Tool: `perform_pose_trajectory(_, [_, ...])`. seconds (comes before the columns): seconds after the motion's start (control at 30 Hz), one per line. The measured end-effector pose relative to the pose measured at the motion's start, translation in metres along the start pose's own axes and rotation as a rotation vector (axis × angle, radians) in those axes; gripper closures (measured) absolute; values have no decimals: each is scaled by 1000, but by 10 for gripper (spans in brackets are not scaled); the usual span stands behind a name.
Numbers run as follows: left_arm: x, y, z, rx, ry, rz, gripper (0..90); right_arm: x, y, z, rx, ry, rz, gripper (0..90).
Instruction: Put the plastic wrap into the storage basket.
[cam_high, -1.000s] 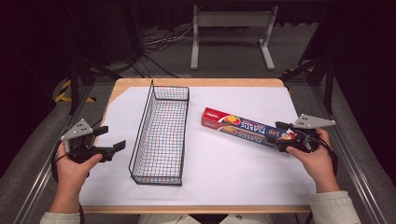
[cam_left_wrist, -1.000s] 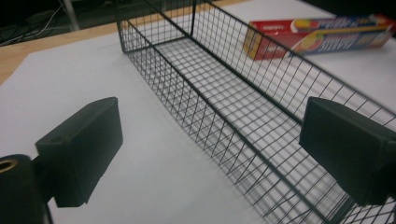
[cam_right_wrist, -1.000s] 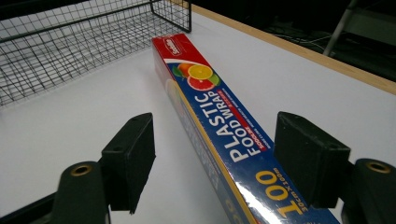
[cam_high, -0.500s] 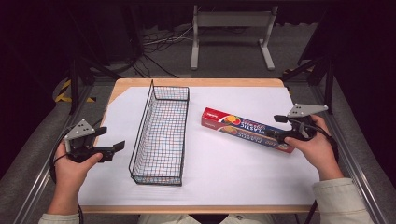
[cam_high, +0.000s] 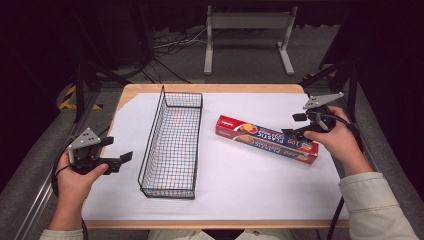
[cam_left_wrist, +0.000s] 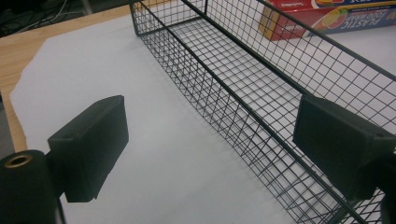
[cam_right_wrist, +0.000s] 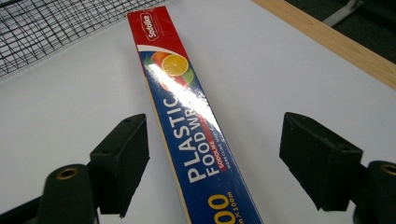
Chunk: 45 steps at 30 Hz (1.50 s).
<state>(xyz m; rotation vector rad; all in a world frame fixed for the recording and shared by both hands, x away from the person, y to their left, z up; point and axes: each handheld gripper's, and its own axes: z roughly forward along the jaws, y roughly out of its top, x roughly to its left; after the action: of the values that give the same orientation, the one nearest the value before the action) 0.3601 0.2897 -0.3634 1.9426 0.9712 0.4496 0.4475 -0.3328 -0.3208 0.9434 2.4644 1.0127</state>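
**Right jaws spread over the wrap box, left jaws apart beside the basket**

Your right hand-held gripper (cam_high: 299, 124) sits above the right end of the plastic food wrap box (cam_high: 266, 138), and its jaws have just been opening. In the right gripper view the right hand-held gripper (cam_right_wrist: 212, 165) stands with a clear gap on either side of the box (cam_right_wrist: 187, 116): the box runs up between the two black jaws, but neither pad presses on it. The box lies flat on the white sheet (cam_high: 240, 180) that covers the surface, angled so that its red end points toward the wire basket (cam_high: 172, 142) and its blue end lies under your right hand (cam_high: 340, 140). The red end is near the basket's right wall but apart from it.

Your left hand-held gripper (cam_high: 120, 150) is at the left edge of the surface, just left of the basket, pointing toward it, with your left hand (cam_high: 80, 172) wrapped round its body. In the left gripper view the left hand-held gripper (cam_left_wrist: 210, 144) has its jaws spread with nothing between them; they have just narrowed a little. One jaw shows over the bare white sheet (cam_left_wrist: 140, 140) and the other in front of the wire basket (cam_left_wrist: 243, 74). Whether that jaw touches the wire, you cannot tell from here. The red end of the box (cam_left_wrist: 327, 18) shows beyond the basket's far wall.

The basket stands upright, its long side running away from you.
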Motion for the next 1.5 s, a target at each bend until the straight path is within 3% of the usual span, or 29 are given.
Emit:
perform_pose_trajectory(0.23, [2,0,-2,-4,13,1,106,-2,7,10,31,24,-20,209])
perform_pose_trajectory(0.5, [4,3,-10,-66,35,-1,57,-4,2,38,147,56,-61,157])
perform_pose_trajectory(0.53, [4,3,-10,-65,35,-4,56,-5,1,42,158,58,-63,155])
perform_pose_trajectory(0.6, [2,3,-10,-35,-13,-24,136,-5,-1,49,194,64,-72,155])
perform_pose_trajectory(0.7, [1,3,-8,-30,0,-11,103,-3,-2,54,216,65,-80,146])
perform_pose_trajectory(0.83, [-1,4,-8,-57,19,-2,74,-3,-7,64,241,68,-85,146])
perform_pose_trajectory(0.9, [-2,3,-9,-94,20,-13,74,-3,-10,69,255,76,-90,147])
perform_pose_trajectory(0.97, [-3,2,-10,-132,21,34,79,-2,-14,75,281,71,-91,147])
perform_pose_trajectory(1.03, [-4,1,-9,-138,6,54,81,-2,-15,77,291,71,-97,147])
perform_pose_trajectory(1.3, [-10,3,-5,-126,-22,15,57,-3,-22,92,349,90,-132,154])
perform_pose_trajectory(1.43, [-10,2,-5,-93,-18,13,82,-3,-23,96,368,100,-135,165])
perform_pose_trajectory(1.5, [-10,2,-5,-85,-6,36,112,-4,-23,99,394,107,-143,202])
